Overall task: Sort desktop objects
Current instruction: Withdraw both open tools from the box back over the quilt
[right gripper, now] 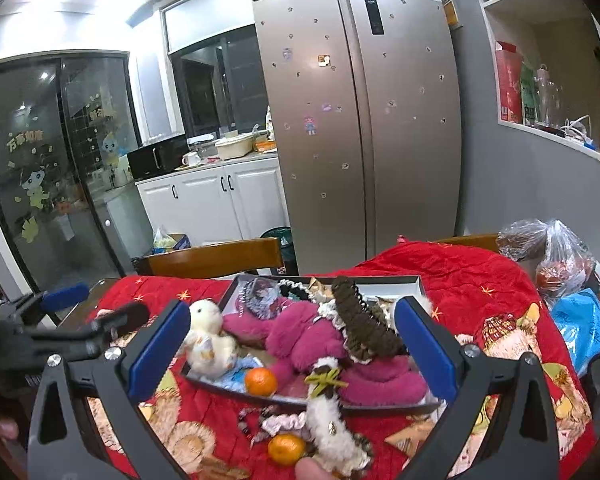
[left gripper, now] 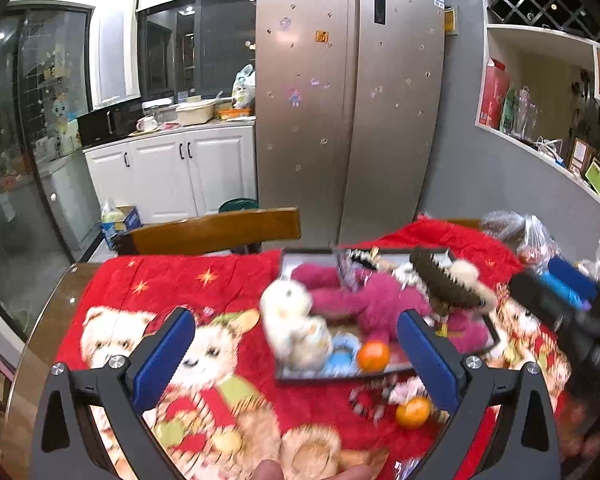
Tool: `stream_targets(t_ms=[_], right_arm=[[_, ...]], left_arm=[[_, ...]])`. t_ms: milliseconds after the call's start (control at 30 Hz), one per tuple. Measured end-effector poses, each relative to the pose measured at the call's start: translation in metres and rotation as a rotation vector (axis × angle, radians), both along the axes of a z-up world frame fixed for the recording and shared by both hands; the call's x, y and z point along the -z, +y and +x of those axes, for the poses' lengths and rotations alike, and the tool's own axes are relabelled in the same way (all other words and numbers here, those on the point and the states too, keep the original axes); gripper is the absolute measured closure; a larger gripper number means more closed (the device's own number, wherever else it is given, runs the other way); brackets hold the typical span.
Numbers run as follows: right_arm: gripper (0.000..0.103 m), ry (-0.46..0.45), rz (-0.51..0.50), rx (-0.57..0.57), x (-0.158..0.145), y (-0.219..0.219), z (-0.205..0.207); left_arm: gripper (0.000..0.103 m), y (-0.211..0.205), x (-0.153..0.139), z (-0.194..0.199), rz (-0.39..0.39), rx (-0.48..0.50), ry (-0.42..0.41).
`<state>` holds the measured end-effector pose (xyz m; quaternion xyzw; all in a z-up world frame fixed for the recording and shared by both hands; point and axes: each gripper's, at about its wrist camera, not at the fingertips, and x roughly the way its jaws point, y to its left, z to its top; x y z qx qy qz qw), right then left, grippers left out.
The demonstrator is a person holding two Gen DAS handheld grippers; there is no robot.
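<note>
Right wrist: brown hair claw [right gripper: 360,320] lengthwise up-frame, in tray [right gripper: 414,281].

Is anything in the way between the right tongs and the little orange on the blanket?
Nothing visible blocks it. The right tongs are open, and the small round orange tangerine lies on the red blanket just below them, beside a fluffy white hair clip.

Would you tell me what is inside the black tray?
The black tray holds a white plush, magenta plush, orange and brown hair claw; whatever lies beneath them is hidden.
</note>
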<state>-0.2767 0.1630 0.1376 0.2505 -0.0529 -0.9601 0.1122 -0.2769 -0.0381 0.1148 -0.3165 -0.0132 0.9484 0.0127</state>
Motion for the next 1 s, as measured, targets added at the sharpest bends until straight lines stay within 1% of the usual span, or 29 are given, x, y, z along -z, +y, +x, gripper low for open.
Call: stream_targets(t_ms=[100, 133, 267, 400, 467, 533, 600, 633, 733, 800, 833, 900, 1000], right_arm=[[0.0, 0.0, -0.003, 0.023, -0.006, 0.002, 0.01], [0.0, 0.001, -0.003, 0.03, -0.008, 0.002, 0.015], [0.0, 0.003, -0.017, 0.028, -0.017, 0.009, 0.036], [0.0, 0.01, -0.006, 0.042, -0.021, 0.016, 0.056], [0.0, 0.007, -0.012, 0.041, -0.02, 0.02, 0.066], [0.0, 0.004, -0.017, 0.034, -0.016, 0.025, 0.076], [0.0, -0.007, -0.031, -0.006, -0.009, 0.027, 0.087], [0.0, -0.009, -0.029, -0.025, -0.004, 0.028, 0.095], [0.0, 0.003, 0.005, -0.028, 0.011, 0.029, 0.115], [0.0, 0.007, 0.019, -0.033, 0.022, 0.03, 0.13], [0.0, 0.004, 0.01, -0.036, 0.026, 0.031, 0.134], [0.0, -0.021, -0.037, -0.049, 0.037, 0.037, 0.144], [0.0, -0.057, -0.065, -0.051, 0.049, 0.041, 0.153]], left_arm=[[0.0, -0.009, 0.003, 0.021, 0.046, 0.012, -0.005], [0.0, -0.011, 0.004, 0.026, 0.05, 0.008, -0.007], [0.0, -0.01, 0.005, 0.045, 0.048, 0.012, -0.004], [0.0, -0.001, 0.008, 0.057, 0.009, 0.036, -0.006], [0.0, 0.002, 0.011, 0.066, 0.017, 0.051, -0.008], [0.0, 0.005, 0.015, 0.073, 0.035, 0.074, -0.016], [0.0, 0.006, 0.022, 0.084, 0.046, 0.098, -0.024], [0.0, 0.006, 0.026, 0.089, 0.047, 0.101, -0.025], [0.0, 0.003, 0.041, 0.107, 0.046, 0.097, -0.039], [0.0, -0.002, 0.053, 0.115, 0.059, 0.082, -0.068], [0.0, -0.004, 0.057, 0.117, 0.067, 0.079, -0.088], [0.0, -0.009, 0.068, 0.122, 0.092, 0.081, -0.141], [0.0, -0.011, 0.076, 0.13, 0.099, 0.075, -0.157]])
